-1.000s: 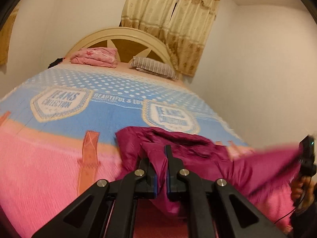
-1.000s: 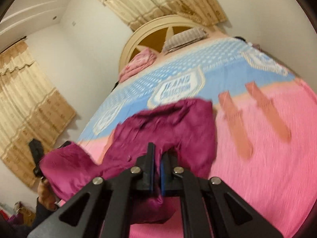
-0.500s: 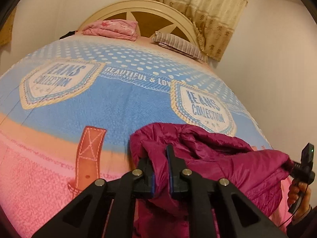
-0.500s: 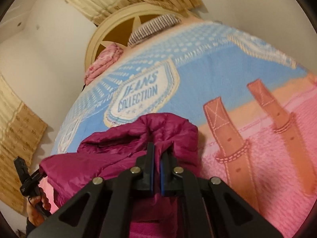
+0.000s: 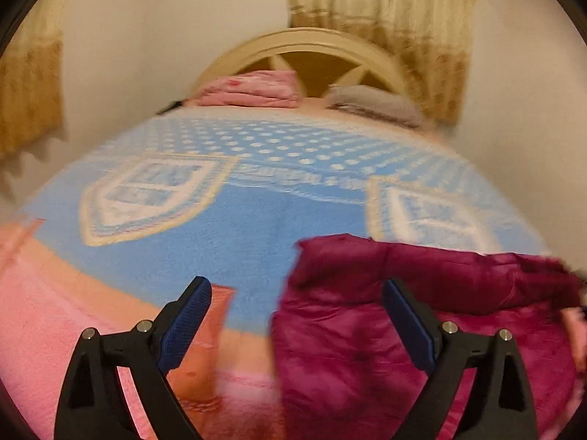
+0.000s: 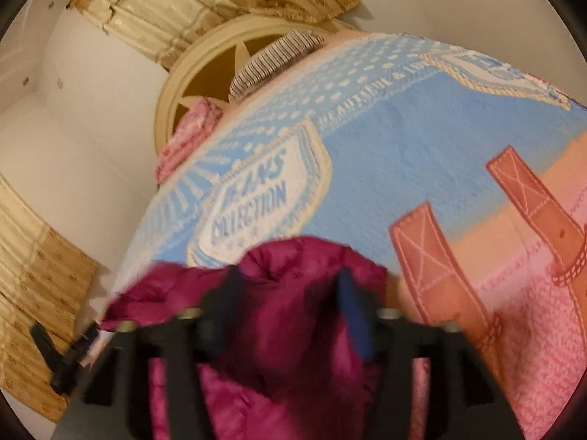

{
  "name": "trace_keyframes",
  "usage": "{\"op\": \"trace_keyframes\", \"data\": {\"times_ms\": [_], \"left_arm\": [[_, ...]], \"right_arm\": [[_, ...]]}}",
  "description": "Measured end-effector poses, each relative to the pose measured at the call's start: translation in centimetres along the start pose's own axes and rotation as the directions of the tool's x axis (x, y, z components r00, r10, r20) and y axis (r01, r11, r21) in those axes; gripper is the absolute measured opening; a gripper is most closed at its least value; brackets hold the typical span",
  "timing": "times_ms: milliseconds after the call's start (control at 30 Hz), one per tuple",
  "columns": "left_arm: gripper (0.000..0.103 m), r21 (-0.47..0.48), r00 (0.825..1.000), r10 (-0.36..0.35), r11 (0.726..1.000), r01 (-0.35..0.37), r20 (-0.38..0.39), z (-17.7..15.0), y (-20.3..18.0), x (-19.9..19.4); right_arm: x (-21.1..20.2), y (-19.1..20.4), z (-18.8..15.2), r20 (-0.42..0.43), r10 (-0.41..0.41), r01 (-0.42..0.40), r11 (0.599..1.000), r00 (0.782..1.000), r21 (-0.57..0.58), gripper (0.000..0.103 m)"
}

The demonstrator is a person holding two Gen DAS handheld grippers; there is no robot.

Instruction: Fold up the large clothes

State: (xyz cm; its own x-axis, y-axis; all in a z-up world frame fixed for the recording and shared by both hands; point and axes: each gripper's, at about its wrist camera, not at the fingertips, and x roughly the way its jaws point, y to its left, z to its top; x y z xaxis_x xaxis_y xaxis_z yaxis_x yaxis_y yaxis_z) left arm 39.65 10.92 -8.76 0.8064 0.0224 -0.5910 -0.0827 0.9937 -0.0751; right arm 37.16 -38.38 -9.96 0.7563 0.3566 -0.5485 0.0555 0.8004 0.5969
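Note:
A magenta puffy jacket lies bunched on the pink and blue blanket near the foot of the bed. My left gripper hangs just above its left edge. The jaws are opening wide, and neither blue pad presses the cloth. In the right wrist view the same jacket bulges up between the blurred fingers of my right gripper. Those jaws are opening too, and the cloth sits loose between them. The left gripper's black body shows at the jacket's far end.
A folded pink cloth and a striped pillow lie by the cream headboard. Beige curtains hang behind it. A white wall runs close along the bed's right side.
Both grippers were shut on the jacket and held it up; both have since opened and let go. The jacket has dropped onto the blanket, and both views have sunk toward the bed.

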Motion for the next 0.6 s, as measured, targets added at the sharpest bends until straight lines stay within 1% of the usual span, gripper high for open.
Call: {"op": "trace_keyframes", "data": {"times_ms": [33, 67, 100, 133, 200, 233, 267, 333, 367, 400, 467, 533, 600], "left_arm": [[0.094, -0.001, 1.0, 0.011, 1.0, -0.011, 0.001, 0.0, -0.1, -0.1], [0.094, -0.003, 1.0, 0.027, 1.0, -0.027, 0.015, 0.0, -0.1, -0.5], [0.094, 0.004, 0.998, 0.054, 0.999, -0.054, 0.045, 0.2, -0.5, -1.5], [0.094, 0.014, 0.996, 0.06, 0.998, -0.061, 0.064, 0.2, -0.8, -2.0], [0.094, 0.074, 0.989, 0.075, 0.994, -0.084, 0.126, 0.3, -2.9, -3.9], [0.094, 0.093, 0.988, 0.072, 0.992, -0.085, 0.14, 0.4, -3.8, -4.3], [0.094, 0.128, 0.987, 0.049, 0.989, -0.069, 0.152, 0.3, -5.4, -4.9], [0.094, 0.168, 0.987, 0.025, 0.984, -0.052, 0.158, 0.2, -7.4, -4.7], [0.094, 0.207, 0.988, -0.004, 0.978, -0.029, 0.158, -0.3, -8.8, -4.4], [0.094, 0.226, 0.987, -0.012, 0.974, -0.025, 0.158, -0.7, -9.5, -3.9], [0.094, 0.243, 0.989, 0.003, 0.969, -0.038, 0.146, -1.3, -10.3, -2.4], [0.094, 0.206, 0.997, 0.02, 0.978, -0.035, 0.077, -1.6, -9.8, 0.5], [0.094, 0.146, 1.0, 0.018, 0.989, -0.018, 0.003, -2.2, -8.8, 2.9]], "right_arm": [[-0.6, 0.3, 0.3, 0.036, -0.016, 0.016, 1.0, 0.999, -0.005, 0.081], [-1.1, 0.6, 0.6, 0.06, -0.021, 0.022, 1.0, 0.998, -0.01, 0.082], [-1.5, 0.9, 0.7, 0.071, -0.023, 0.024, 1.0, 0.997, -0.015, 0.082], [-2.0, 1.4, 0.7, 0.085, -0.039, 0.042, 0.999, 0.996, -0.023, 0.082], [-2.8, 2.8, 0.3, 0.123, -0.109, 0.116, 0.992, 0.986, -0.056, 0.082], [-3.0, 3.9, -0.3, 0.139, -0.138, 0.149, 0.986, 0.981, -0.079, 0.082], [-2.8, 5.2, -1.0, 0.143, -0.139, 0.155, 0.982, 0.98, -0.107, 0.082], [-1.5, 7.9, -2.6, 0.109, -0.132, 0.15, 0.972, 0.985, -0.183, 0.083], [-0.6, 9.5, -3.8, 0.093, -0.14, 0.157, 0.961, 0.986, -0.227, 0.083], [0.1, 10.6, -4.8, 0.083, -0.13, 0.148, 0.955, 0.988, -0.258, 0.083], [2.2, 12.9, -7.0, 0.055, -0.121, 0.132, 0.93, 0.991, -0.342, 0.082], [4.1, 13.7, -8.3, 0.044, -0.143, 0.149, 0.907, 0.989, -0.393, 0.082], [5.7, 13.2, -8.9, 0.022, -0.181, 0.174, 0.897, 0.983, -0.406, 0.082]]}}
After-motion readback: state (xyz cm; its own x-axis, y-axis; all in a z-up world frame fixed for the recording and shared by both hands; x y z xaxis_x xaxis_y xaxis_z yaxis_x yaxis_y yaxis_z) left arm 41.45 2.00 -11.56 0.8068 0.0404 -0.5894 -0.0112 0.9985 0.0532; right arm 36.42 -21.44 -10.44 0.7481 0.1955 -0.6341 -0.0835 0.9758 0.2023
